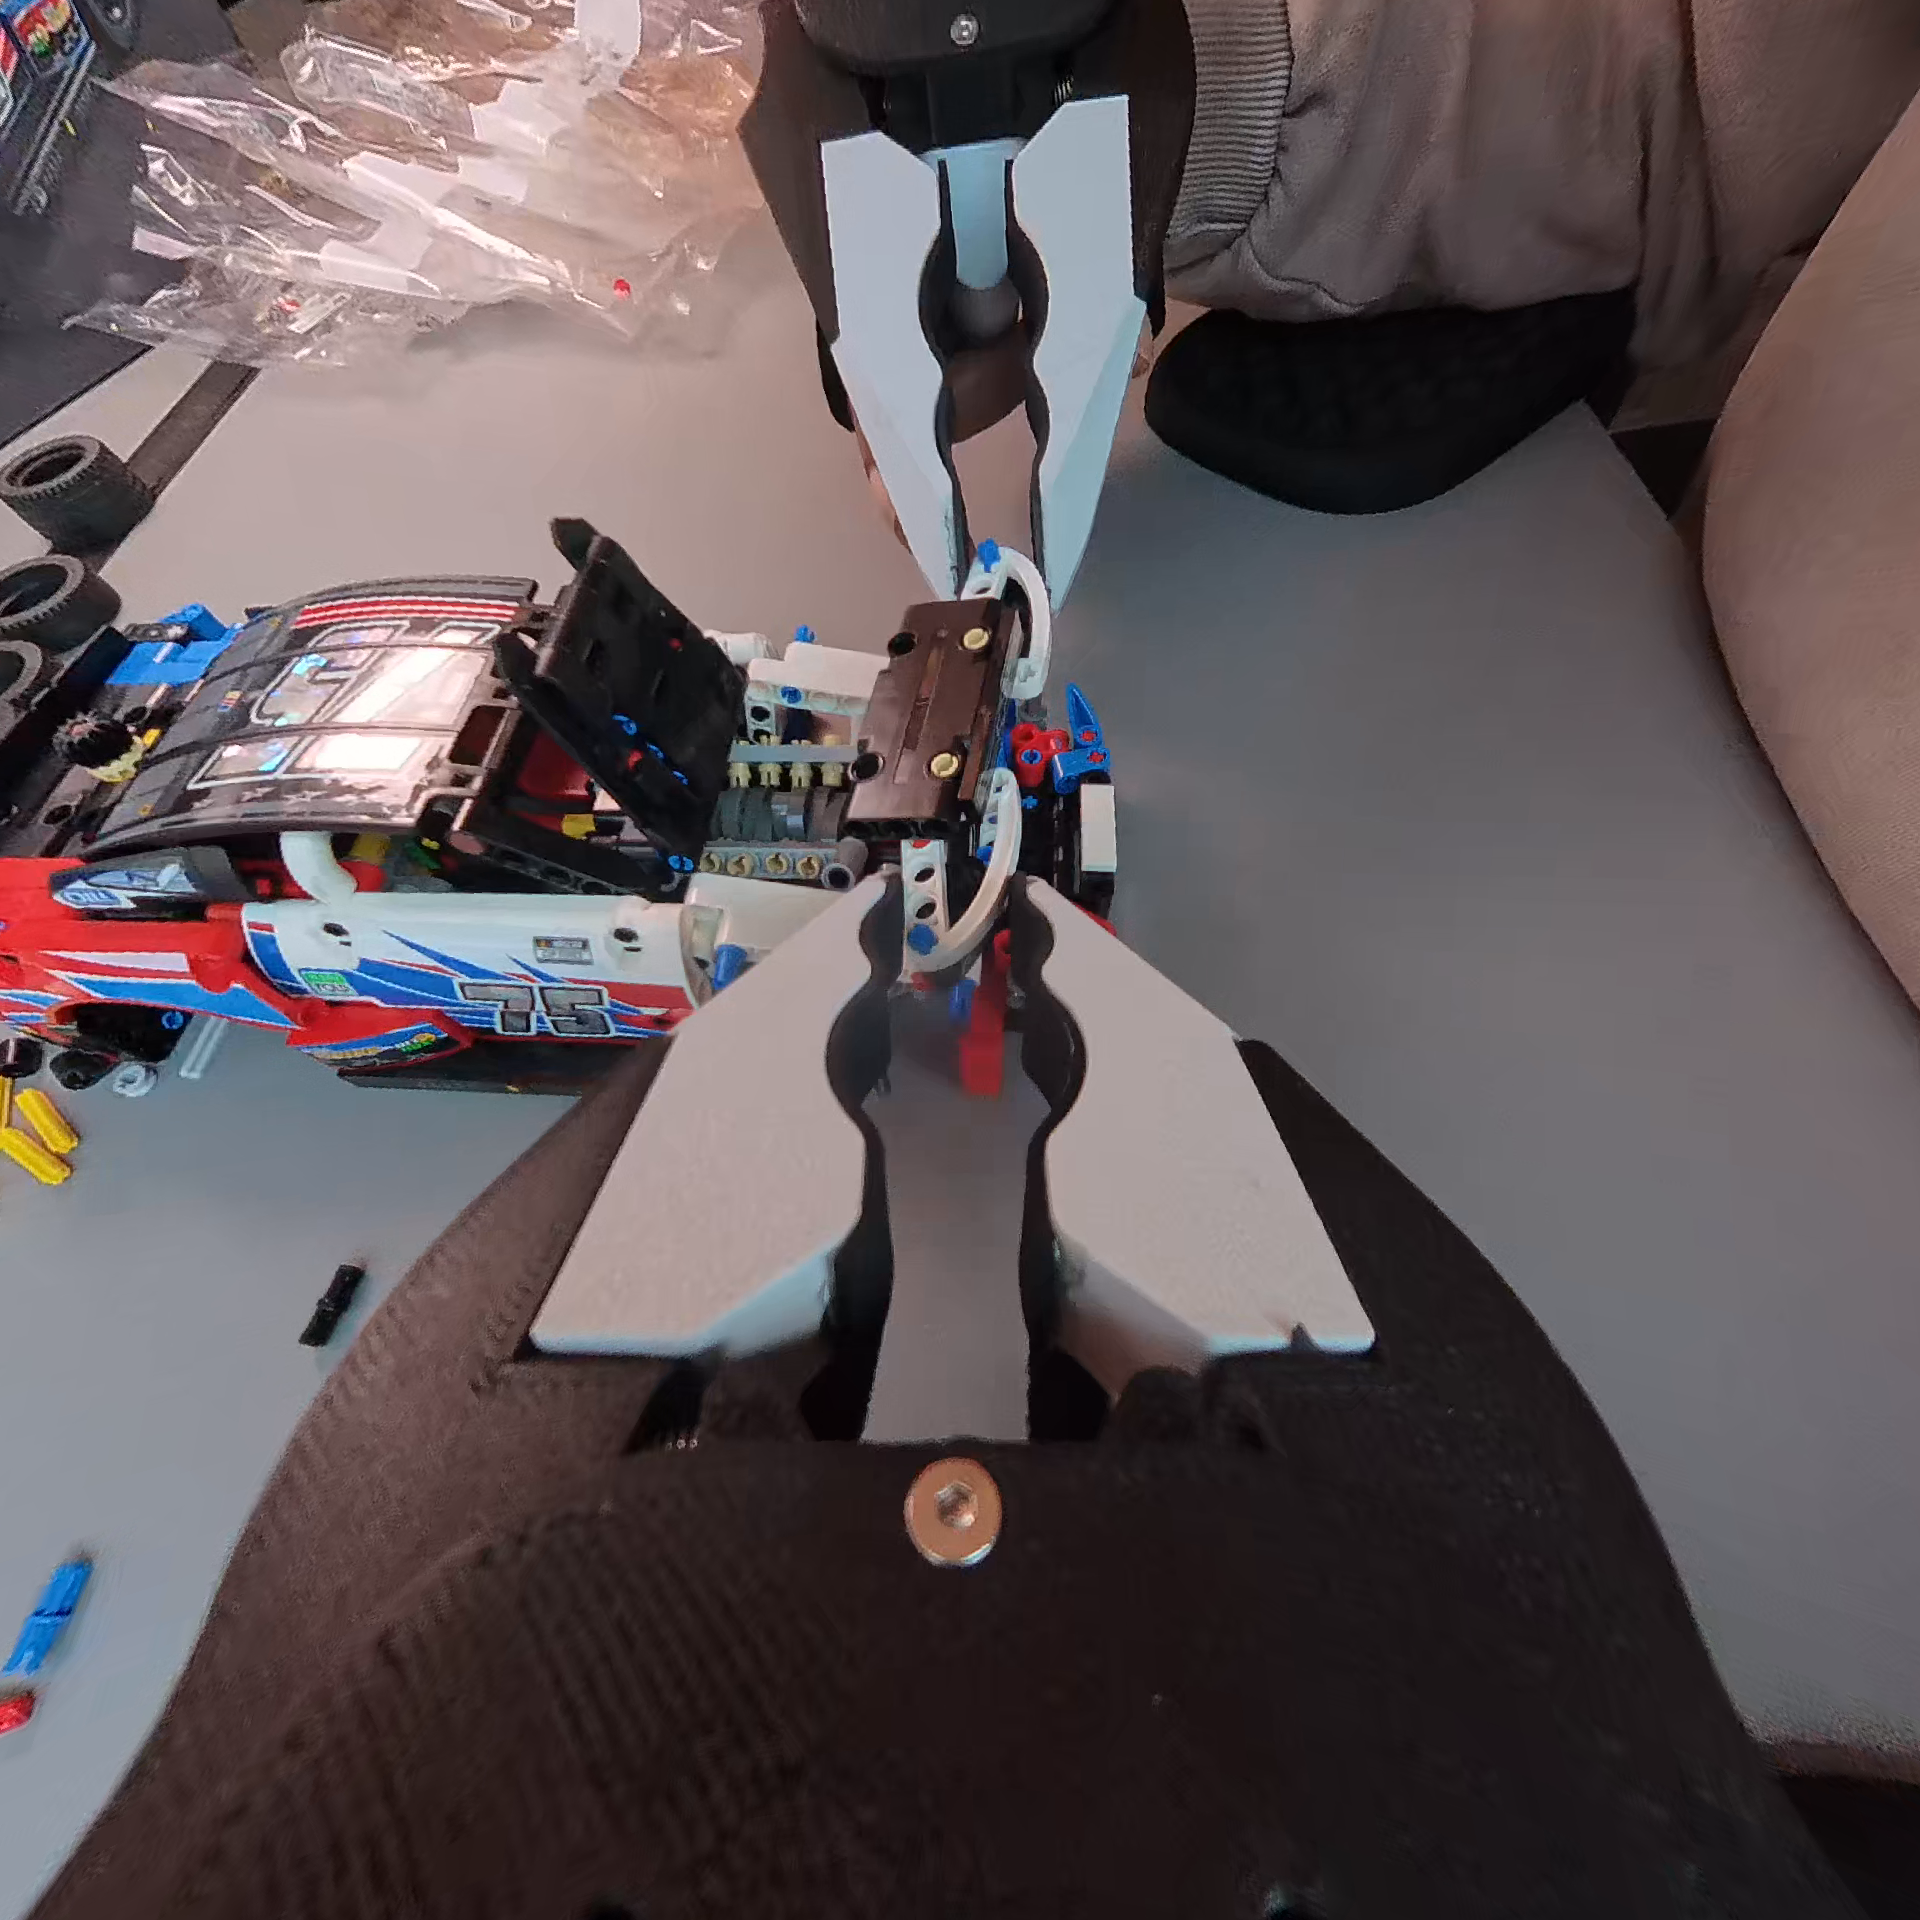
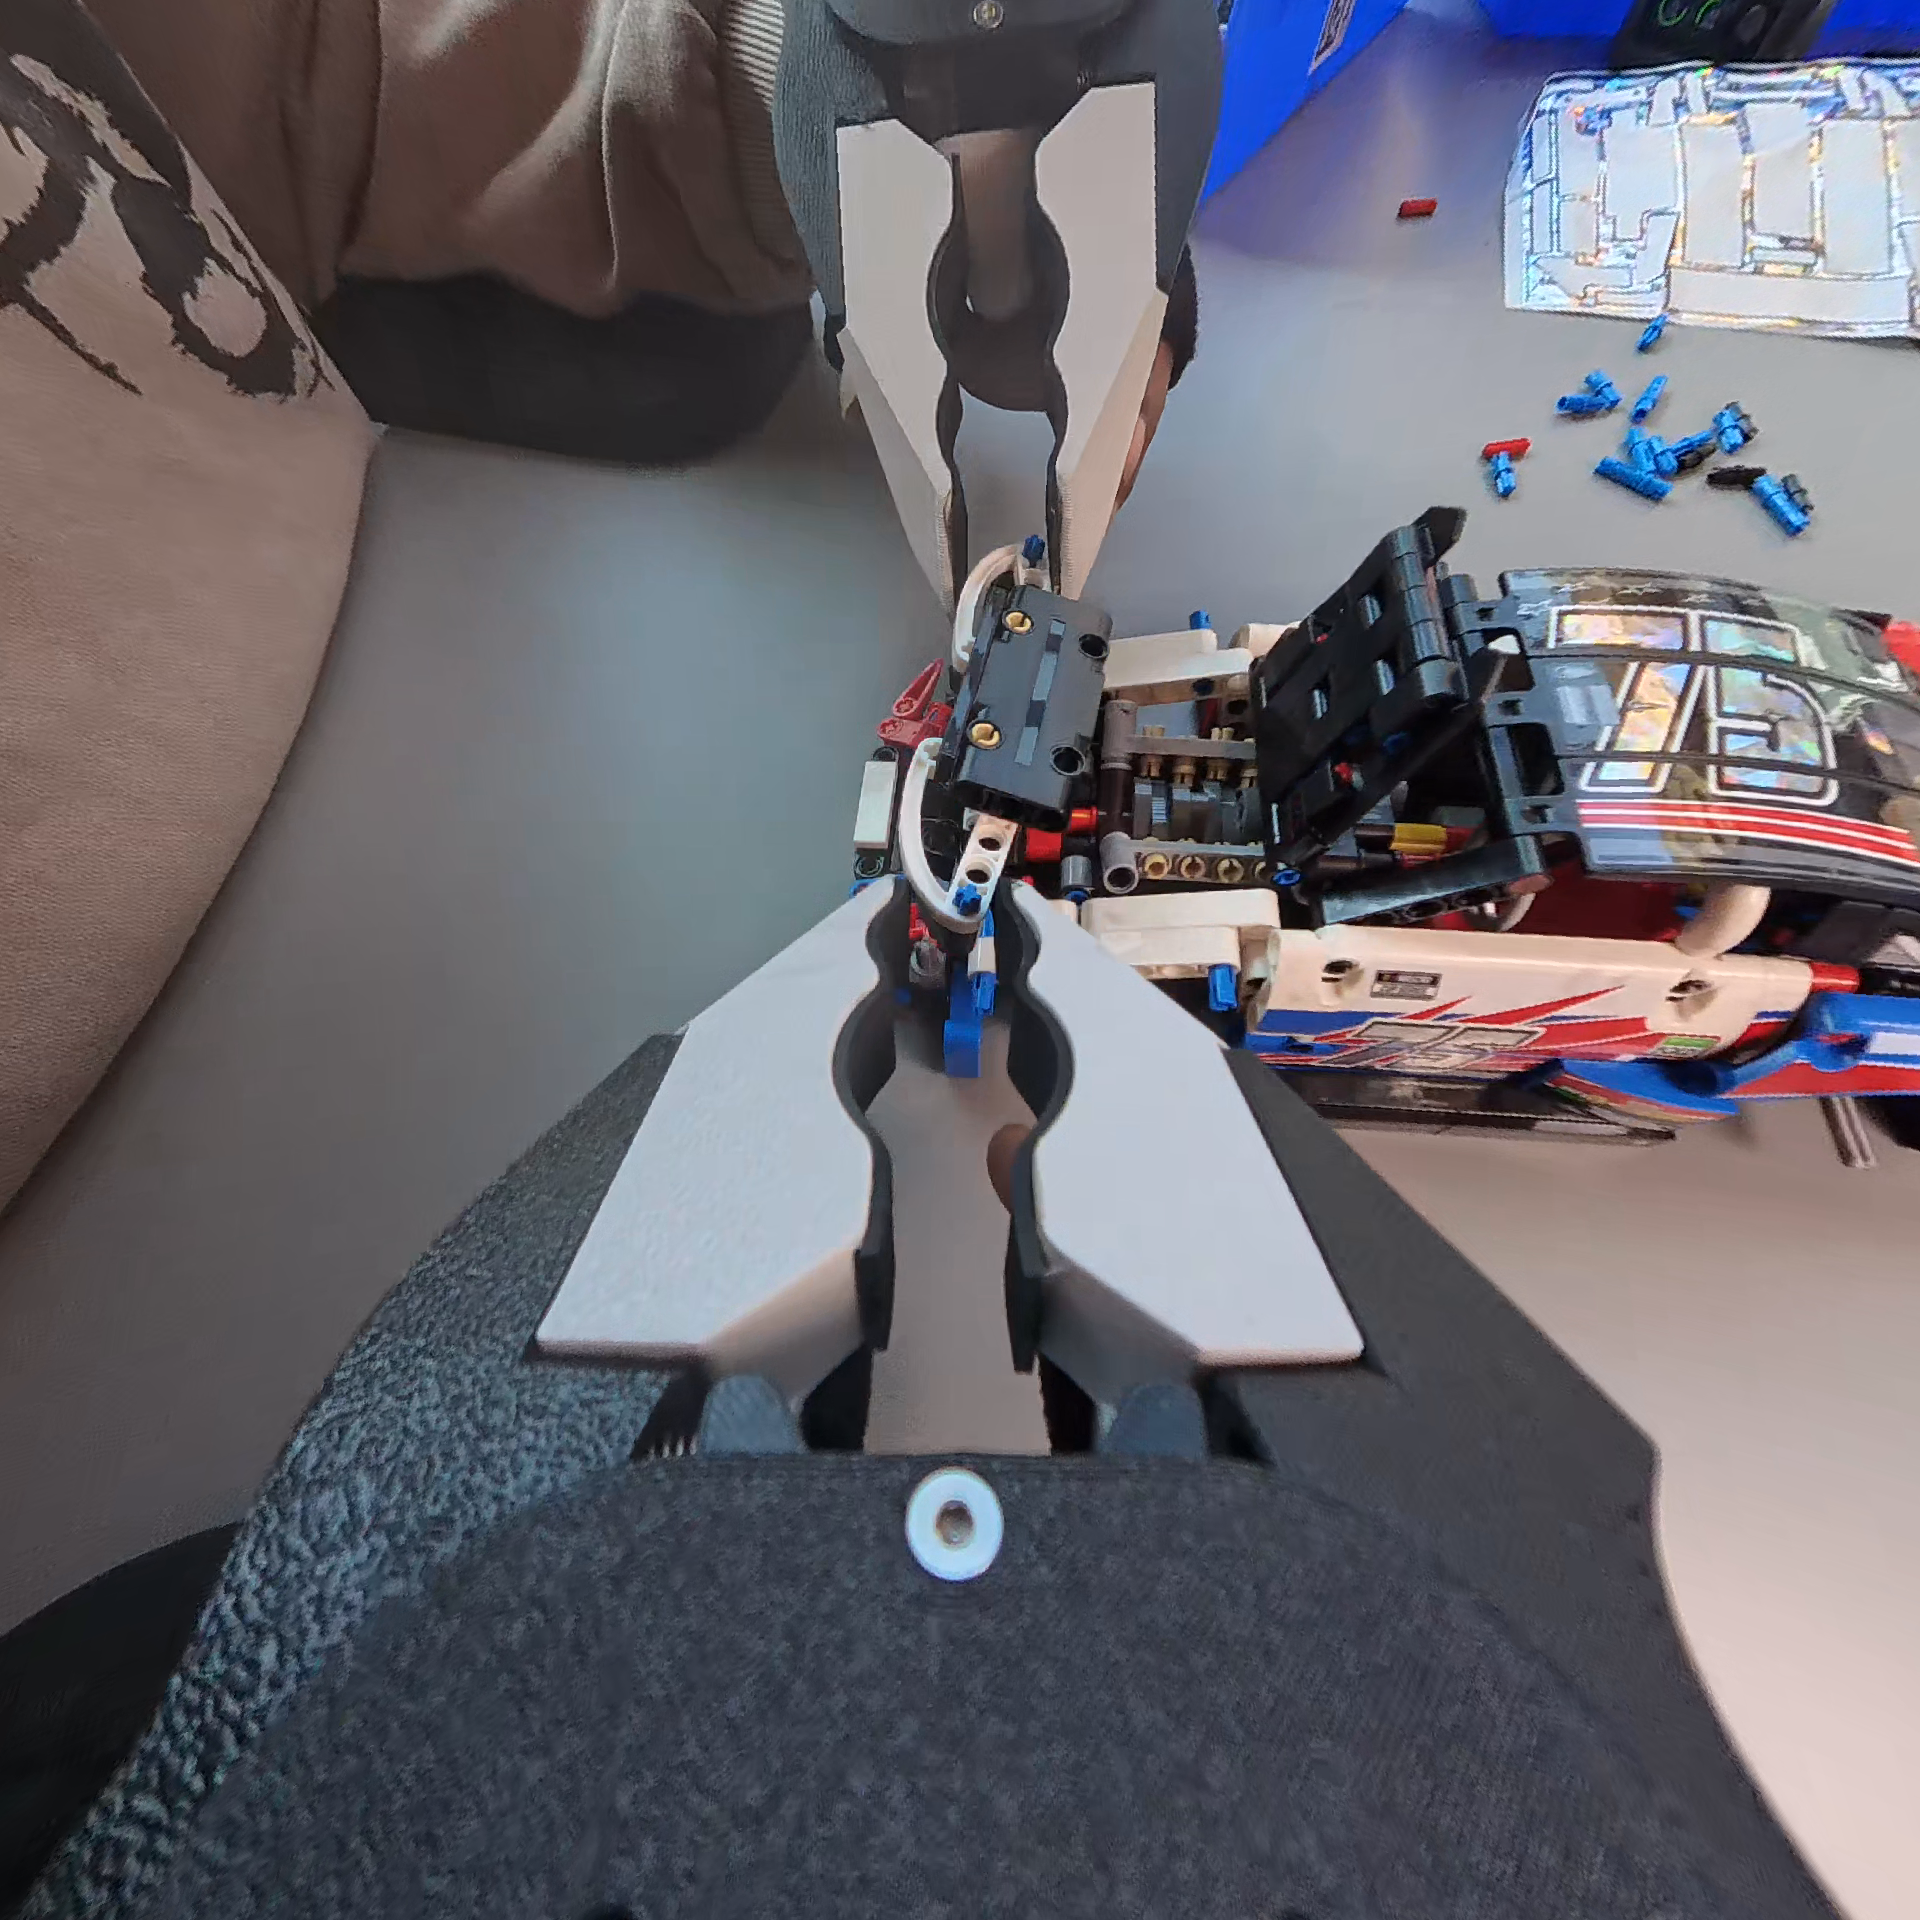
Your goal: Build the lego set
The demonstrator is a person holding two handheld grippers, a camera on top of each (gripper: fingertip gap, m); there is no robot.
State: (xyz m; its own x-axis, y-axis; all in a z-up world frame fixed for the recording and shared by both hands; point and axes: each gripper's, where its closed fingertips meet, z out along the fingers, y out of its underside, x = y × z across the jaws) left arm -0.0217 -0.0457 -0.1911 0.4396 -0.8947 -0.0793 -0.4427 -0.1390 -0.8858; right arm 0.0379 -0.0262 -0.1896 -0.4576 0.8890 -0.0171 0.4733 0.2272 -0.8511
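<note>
A red, white and blue lego race car (image 1: 468,935) lies on the grey table (image 1: 1403,831), its black hood panel (image 1: 623,686) tilted up. A black block (image 1: 925,717) sits over the car's end, with a white curved arch on each side. My left gripper (image 1: 956,899) is closed around the near white arch (image 1: 987,894) and a white beam beside it. My right gripper (image 1: 1003,577) comes from the far side, closed on the other white arch (image 1: 1029,623). In the right wrist view, my right gripper (image 2: 948,896) holds its arch (image 2: 930,862); the left gripper (image 2: 1006,566) is opposite, across the car (image 2: 1455,987).
Clear plastic bags (image 1: 395,208) and black tyres (image 1: 73,488) lie at the far left. Yellow pieces (image 1: 36,1138), a black pin (image 1: 332,1304) and a blue pin (image 1: 47,1616) lie near. A sticker sheet (image 2: 1714,197) and several blue pins (image 2: 1683,447) lie beyond the car. A beige sofa (image 1: 1818,623) borders the table. Across from one pair of fingers to the other is roughly 7 centimetres. My left gripper's tips are some 15 centimetres from the black pin (image 1: 332,1304).
</note>
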